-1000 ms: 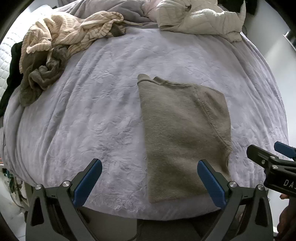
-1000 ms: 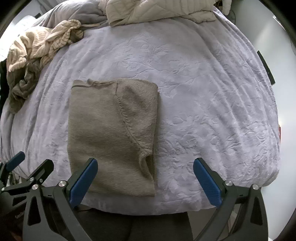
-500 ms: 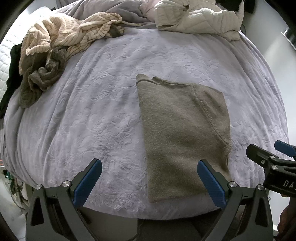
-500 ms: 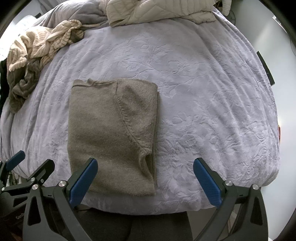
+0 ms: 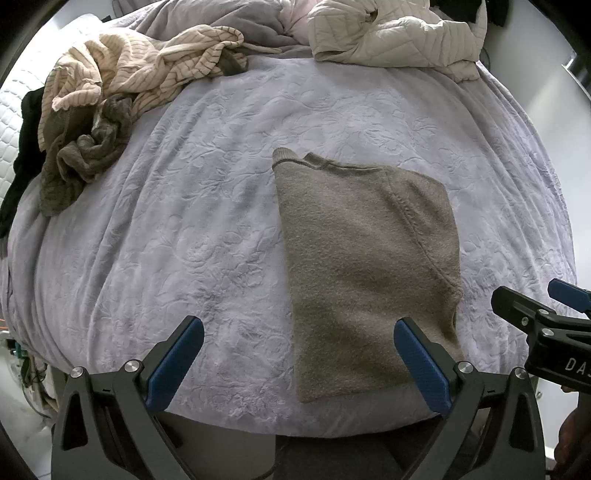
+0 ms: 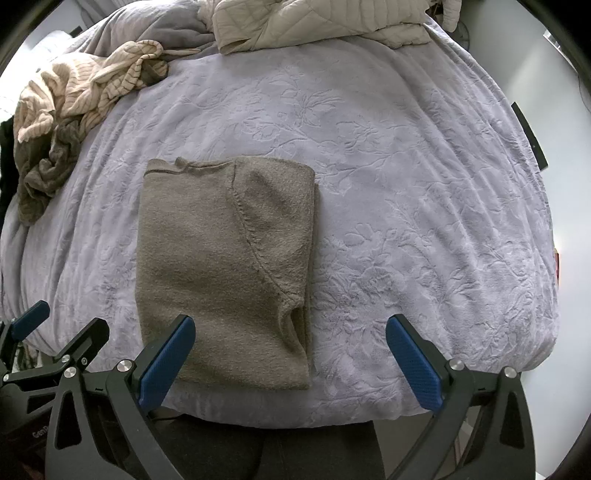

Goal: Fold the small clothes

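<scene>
A taupe knit sweater (image 5: pixel 362 258) (image 6: pixel 221 258) lies folded into a long rectangle on the lavender bedspread (image 5: pixel 192 206) (image 6: pixel 413 192), its near end at the bed's front edge. My left gripper (image 5: pixel 299 336) hangs open above that front edge, with the sweater's near end under its right finger. My right gripper (image 6: pixel 291 334) is open too, its left finger over the sweater's near end. Neither holds anything. Each gripper shows at the side of the other's view.
A pile of unfolded clothes, striped cream (image 5: pixel 147 66) (image 6: pixel 81 88) over dark olive (image 5: pixel 85 155), sits at the far left. A cream quilted jacket (image 5: pixel 391 33) (image 6: pixel 317 22) lies at the head of the bed. White walls stand to the right.
Both views have crept slightly nearer and lower over the bed. The sweater lies as before and both grippers stay open.
</scene>
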A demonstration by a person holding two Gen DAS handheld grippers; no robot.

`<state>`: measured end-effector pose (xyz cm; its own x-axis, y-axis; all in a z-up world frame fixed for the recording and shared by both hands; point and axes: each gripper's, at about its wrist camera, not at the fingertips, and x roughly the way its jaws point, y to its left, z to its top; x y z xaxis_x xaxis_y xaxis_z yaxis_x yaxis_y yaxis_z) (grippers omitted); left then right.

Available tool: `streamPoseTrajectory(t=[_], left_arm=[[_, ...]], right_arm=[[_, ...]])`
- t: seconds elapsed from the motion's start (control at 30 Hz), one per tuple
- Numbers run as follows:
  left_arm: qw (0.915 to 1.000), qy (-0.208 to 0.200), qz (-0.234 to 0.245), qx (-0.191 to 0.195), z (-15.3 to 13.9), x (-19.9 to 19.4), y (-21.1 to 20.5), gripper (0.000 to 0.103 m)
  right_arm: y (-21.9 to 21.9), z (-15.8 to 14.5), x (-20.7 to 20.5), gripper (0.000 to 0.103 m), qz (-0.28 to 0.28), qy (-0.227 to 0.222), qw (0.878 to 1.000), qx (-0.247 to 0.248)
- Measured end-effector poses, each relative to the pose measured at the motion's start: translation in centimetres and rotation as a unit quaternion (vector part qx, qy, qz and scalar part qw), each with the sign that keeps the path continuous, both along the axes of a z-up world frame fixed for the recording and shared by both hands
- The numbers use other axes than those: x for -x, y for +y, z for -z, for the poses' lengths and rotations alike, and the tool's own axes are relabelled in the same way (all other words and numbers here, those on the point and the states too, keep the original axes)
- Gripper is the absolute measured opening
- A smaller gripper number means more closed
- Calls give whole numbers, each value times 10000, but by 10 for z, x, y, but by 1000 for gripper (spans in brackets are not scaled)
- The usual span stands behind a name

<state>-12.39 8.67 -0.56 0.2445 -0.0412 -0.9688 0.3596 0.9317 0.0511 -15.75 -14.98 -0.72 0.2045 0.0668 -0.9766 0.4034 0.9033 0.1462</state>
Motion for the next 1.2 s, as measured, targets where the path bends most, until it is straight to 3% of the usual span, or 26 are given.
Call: streamPoseTrajectory(t=[1.2], left_arm=[[10000,-8,-7,-21,-1,-2,1,103]], right_arm=[[5,-1,3,103,42,8,10000,-9]])
